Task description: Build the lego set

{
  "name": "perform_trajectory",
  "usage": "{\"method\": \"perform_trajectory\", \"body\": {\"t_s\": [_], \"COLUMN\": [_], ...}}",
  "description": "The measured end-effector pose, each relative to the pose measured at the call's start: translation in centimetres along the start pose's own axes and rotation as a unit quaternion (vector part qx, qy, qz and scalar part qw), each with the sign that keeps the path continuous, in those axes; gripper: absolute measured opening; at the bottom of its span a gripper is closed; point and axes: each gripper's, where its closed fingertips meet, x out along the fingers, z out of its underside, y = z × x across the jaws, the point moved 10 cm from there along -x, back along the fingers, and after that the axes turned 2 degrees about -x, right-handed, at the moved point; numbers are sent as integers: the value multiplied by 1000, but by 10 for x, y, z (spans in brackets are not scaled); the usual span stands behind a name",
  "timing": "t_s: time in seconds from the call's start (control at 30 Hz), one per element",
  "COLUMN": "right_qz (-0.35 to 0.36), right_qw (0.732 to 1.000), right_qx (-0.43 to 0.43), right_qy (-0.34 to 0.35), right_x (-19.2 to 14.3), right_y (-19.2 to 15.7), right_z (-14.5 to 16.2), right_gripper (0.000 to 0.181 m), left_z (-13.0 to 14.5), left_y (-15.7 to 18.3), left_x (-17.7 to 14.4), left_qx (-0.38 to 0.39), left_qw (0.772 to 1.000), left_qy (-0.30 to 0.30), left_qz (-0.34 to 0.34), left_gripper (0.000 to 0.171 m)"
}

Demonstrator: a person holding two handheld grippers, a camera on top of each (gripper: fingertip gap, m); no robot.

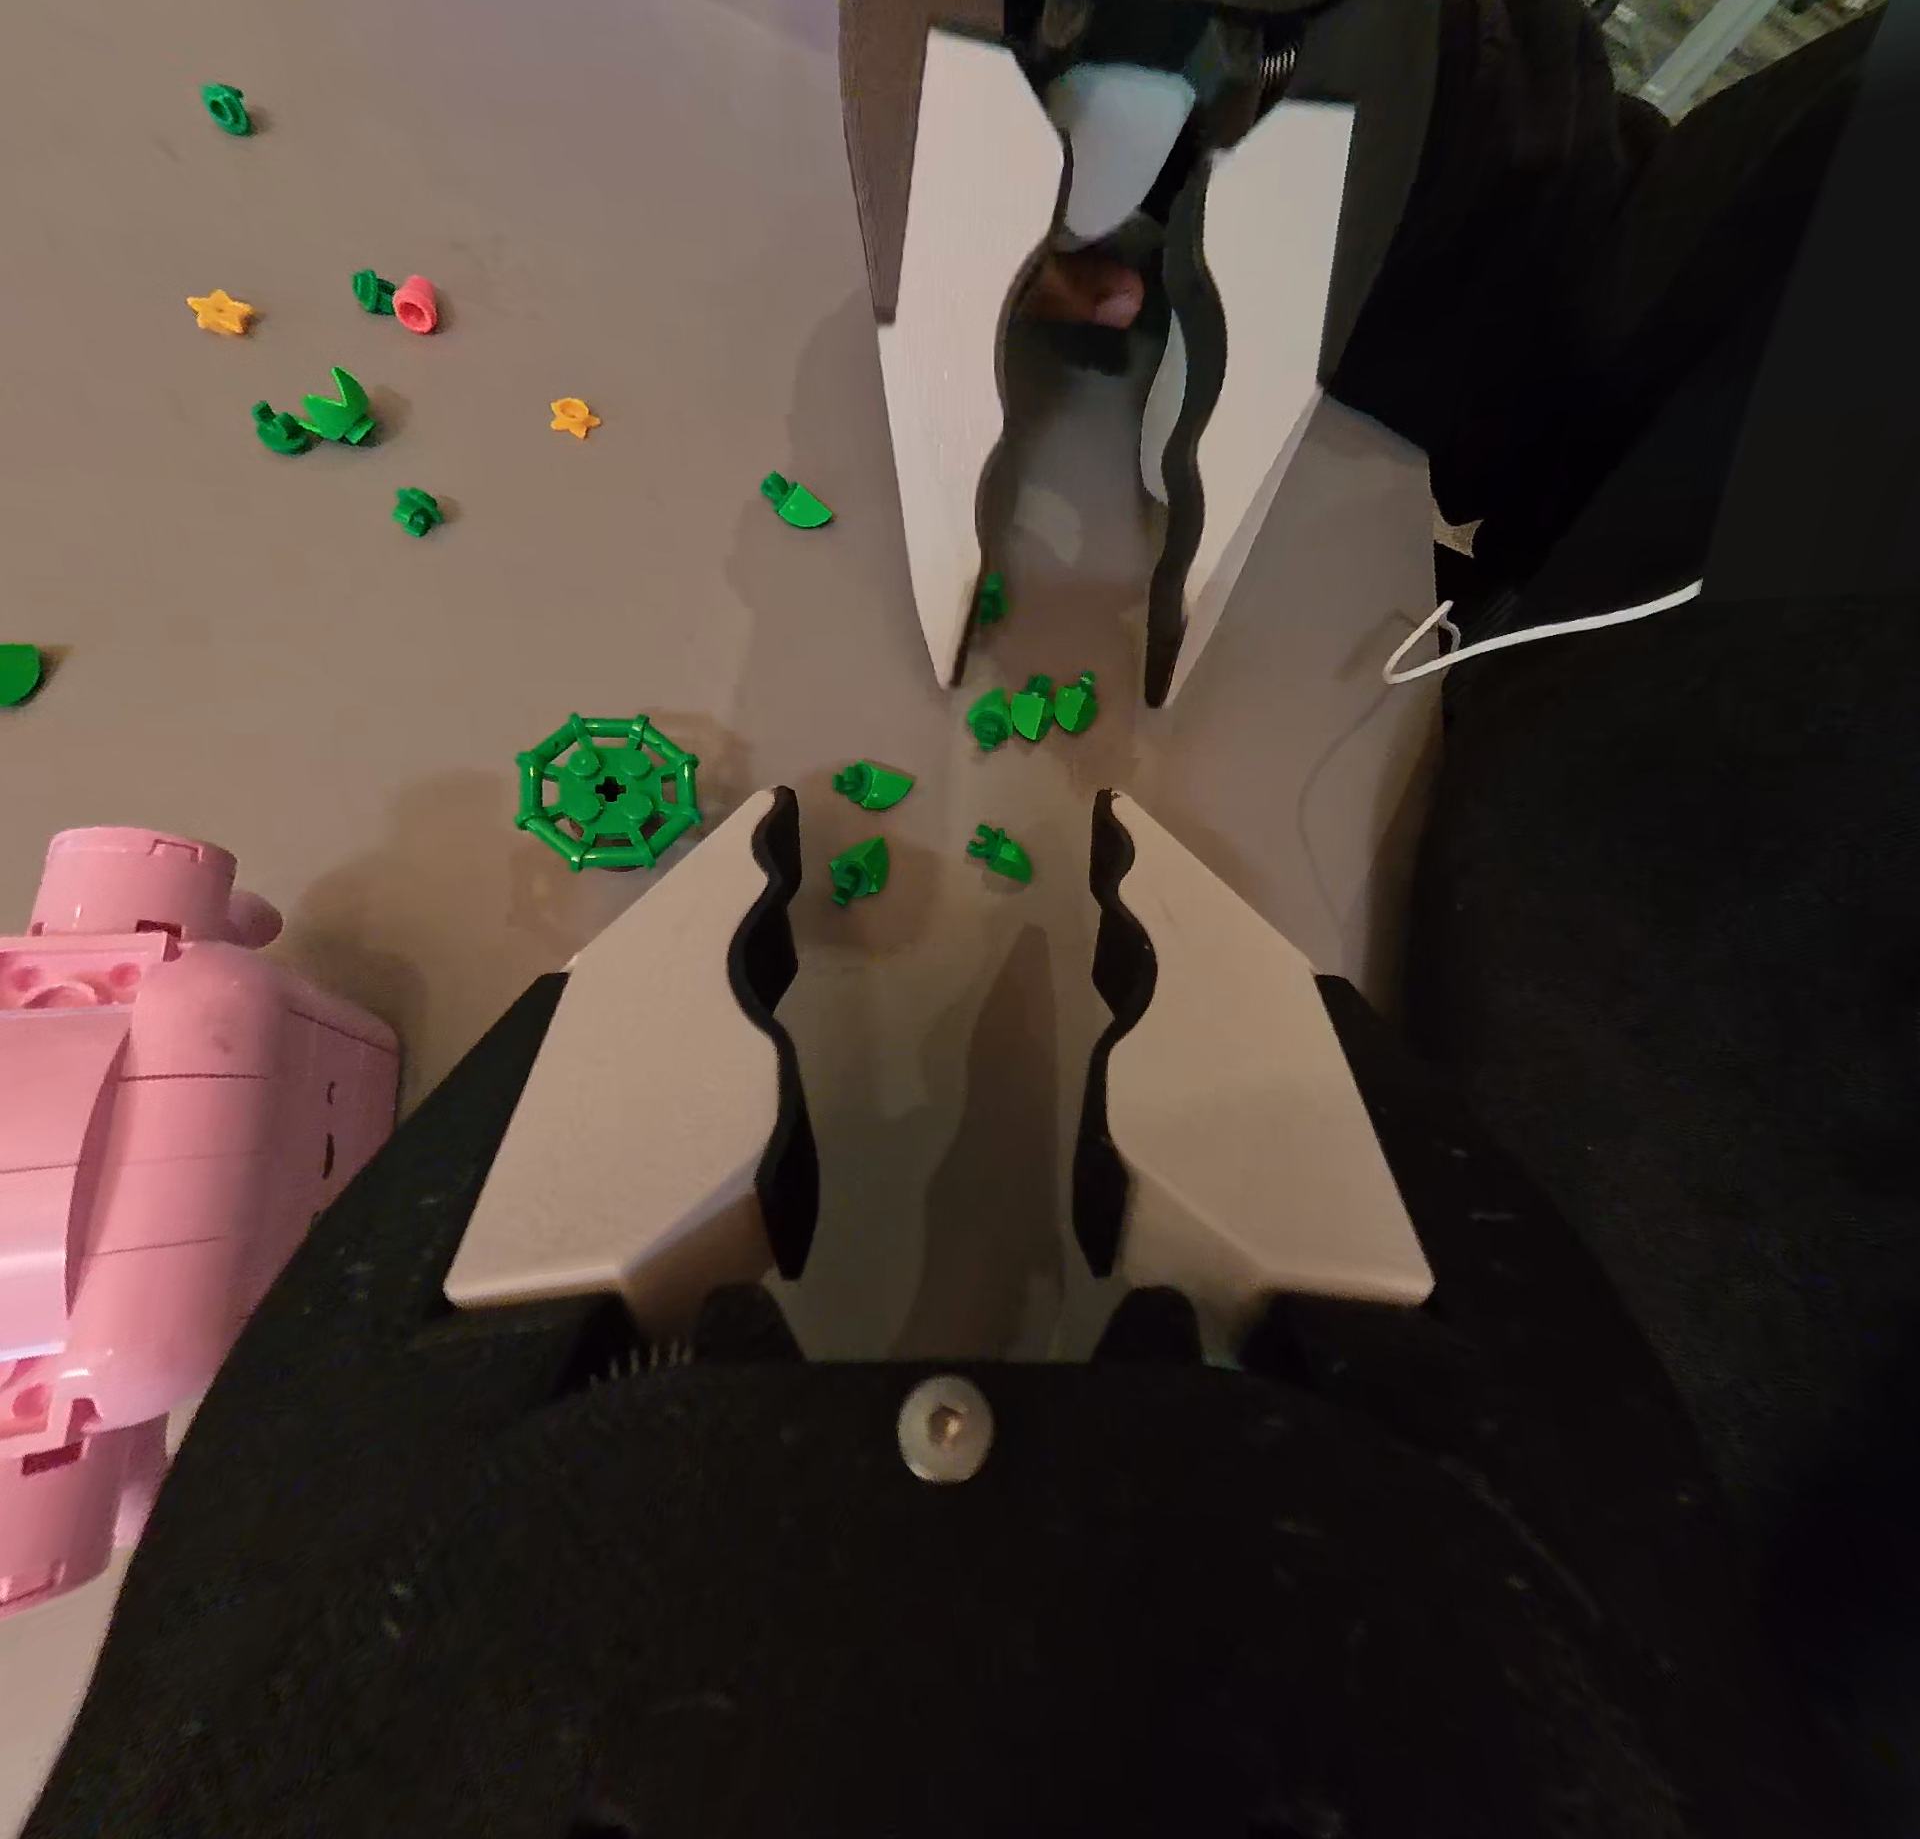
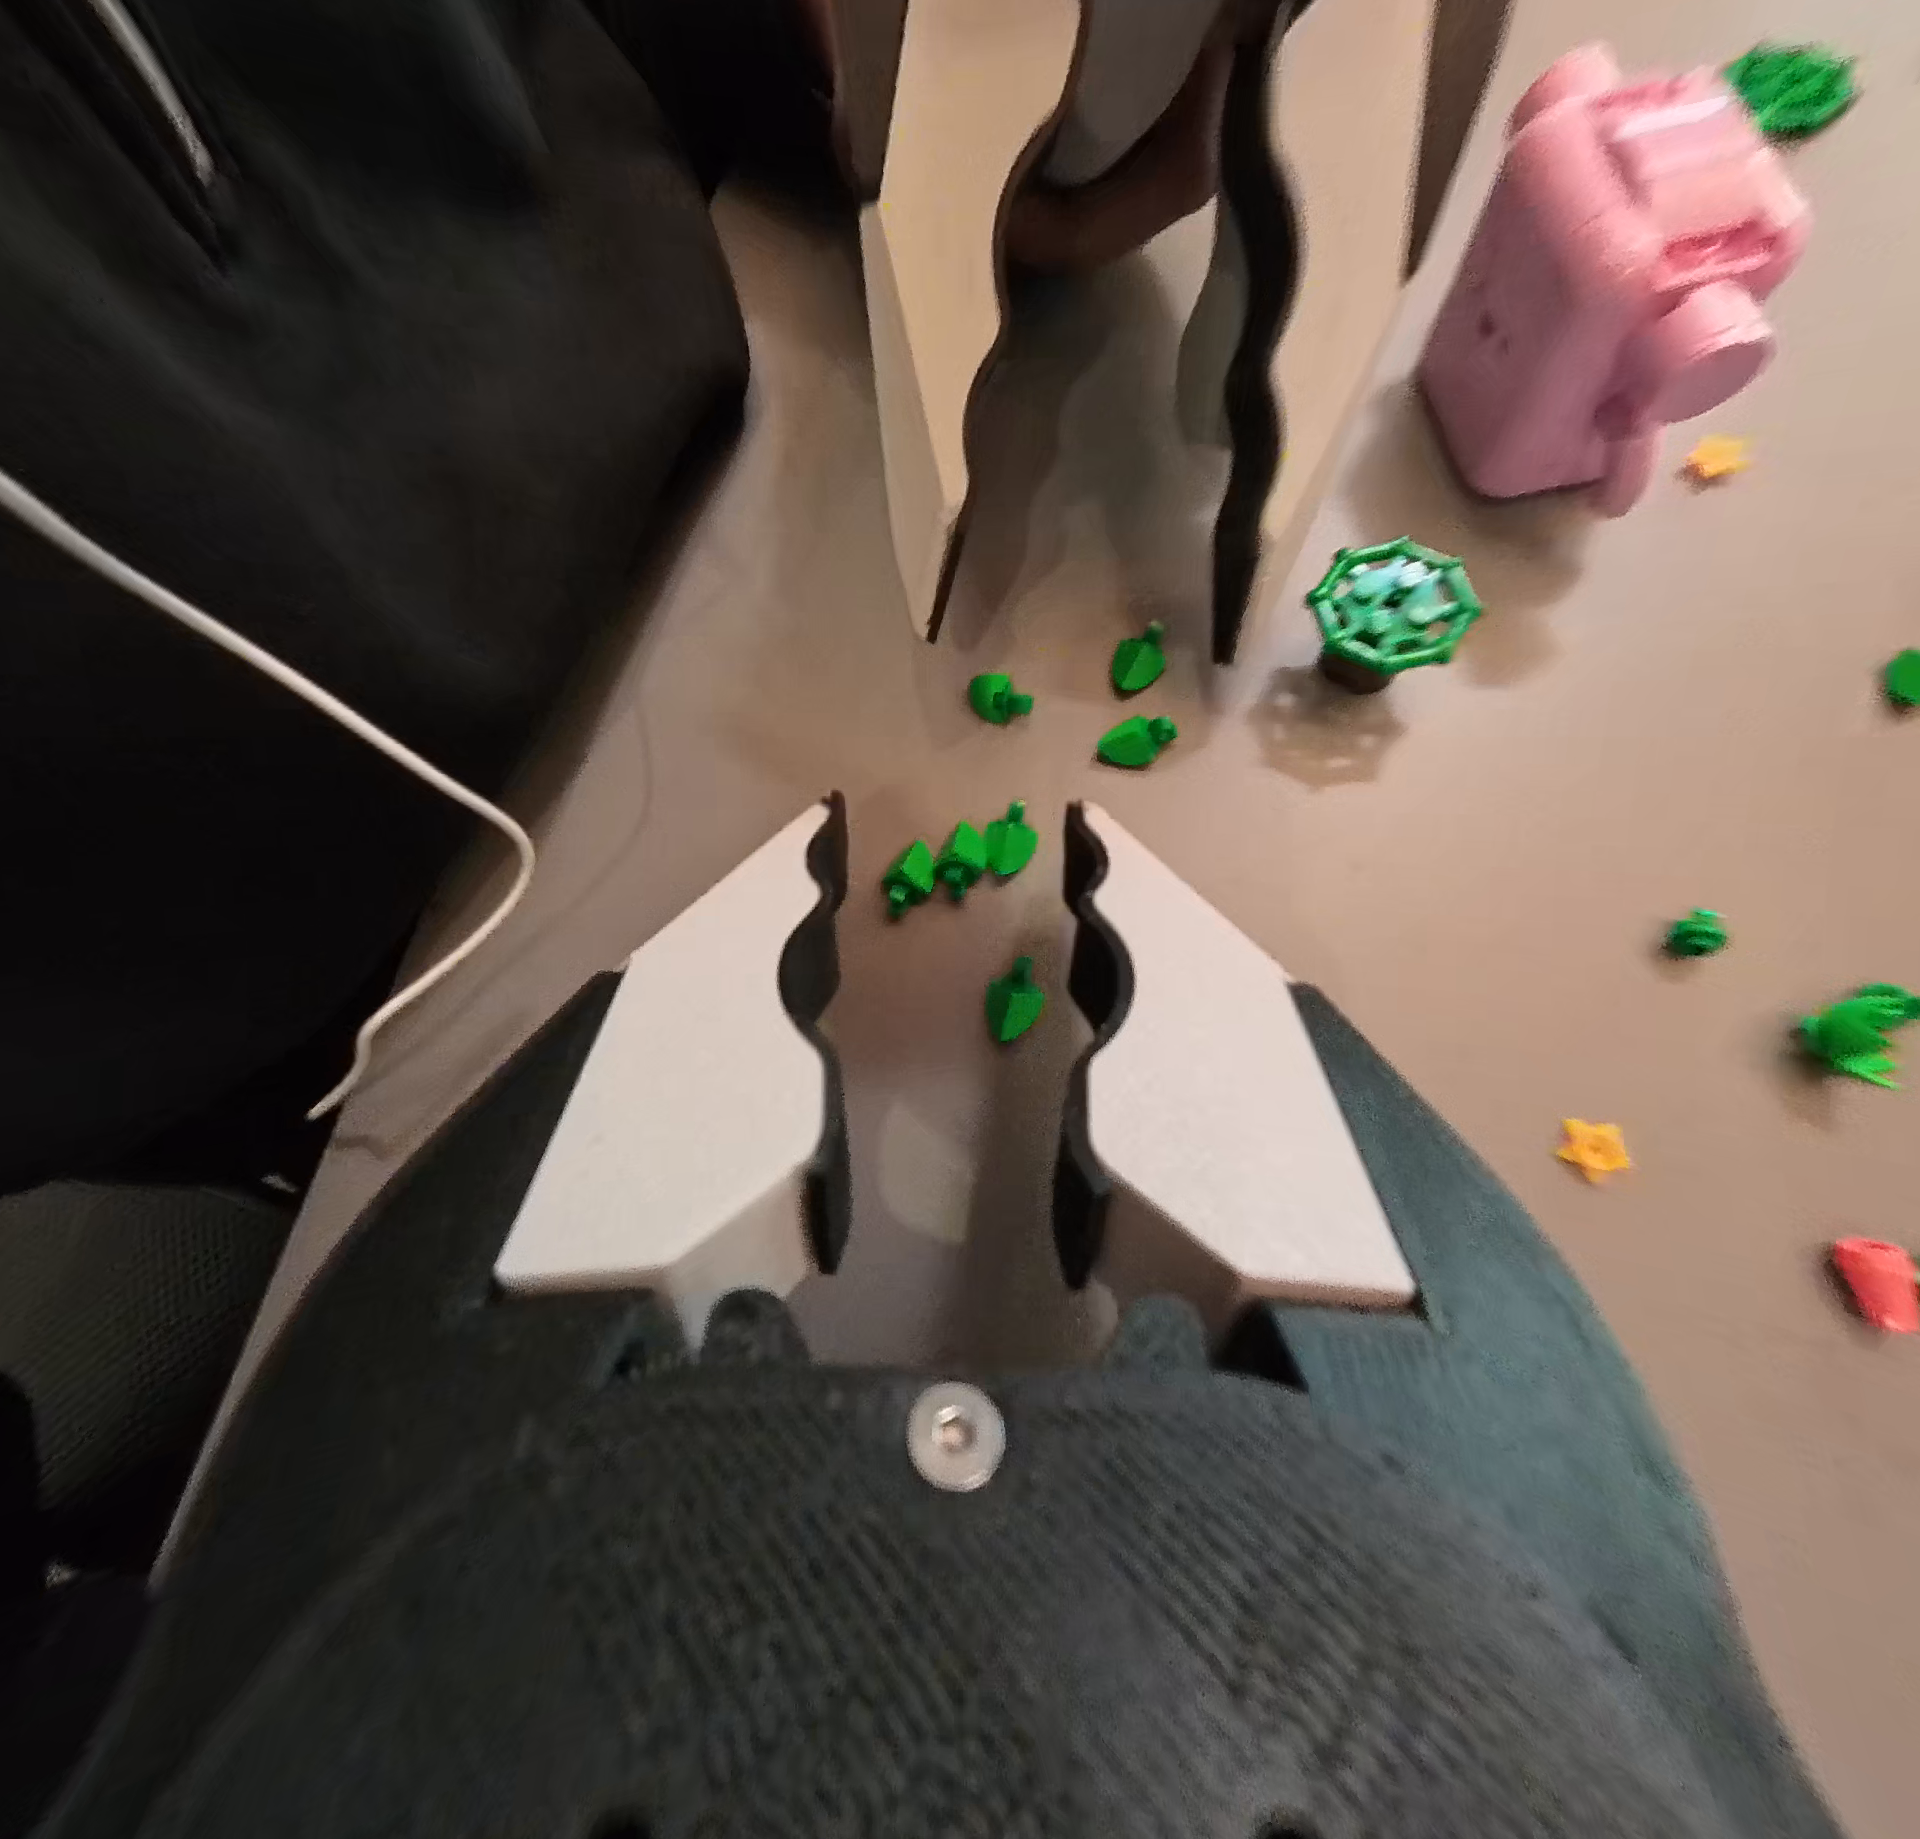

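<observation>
I see both grippers, left gripper (image 1: pixel 945 802) and right gripper (image 2: pixel 951 813), jaws apart, nothing held, tips facing over the grey table (image 1: pixel 520 231). Green leaf pieces (image 1: pixel 1031 711) lie between them; pink build (image 1: pixel 156 1166) left of my left jaws.

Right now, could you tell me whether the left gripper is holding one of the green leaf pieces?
No, the left gripper is open and empty, and the green leaf pieces lie loose on the table beyond its fingers.
</observation>
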Motion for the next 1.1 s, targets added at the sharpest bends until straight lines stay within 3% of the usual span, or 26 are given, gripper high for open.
{"method": "perform_trajectory", "body": {"t_s": [0.17, 0.3, 0.53, 1.1], "right_qz": [66, 75, 102, 107], "right_qw": [994, 990, 993, 993], "right_qx": [7, 19, 18, 42], "right_qy": [83, 121, 47, 33], "right_x": [-37, -49, -38, -40], "right_y": [10, 14, 17, 20], "right_z": [-3, -1, 7, 13], "right_gripper": [31, 28, 27, 34], "left_z": [0, 0, 0, 0], "left_y": [1, 2, 1, 2], "left_x": [0, 0, -1, -3], "left_qx": [3, 8, 6, 10], "left_qw": [1000, 1000, 1000, 1000], "left_qy": [1, 0, 2, 14], "left_qz": [1, 0, 0, 1], "left_gripper": [53, 53, 53, 52]}}
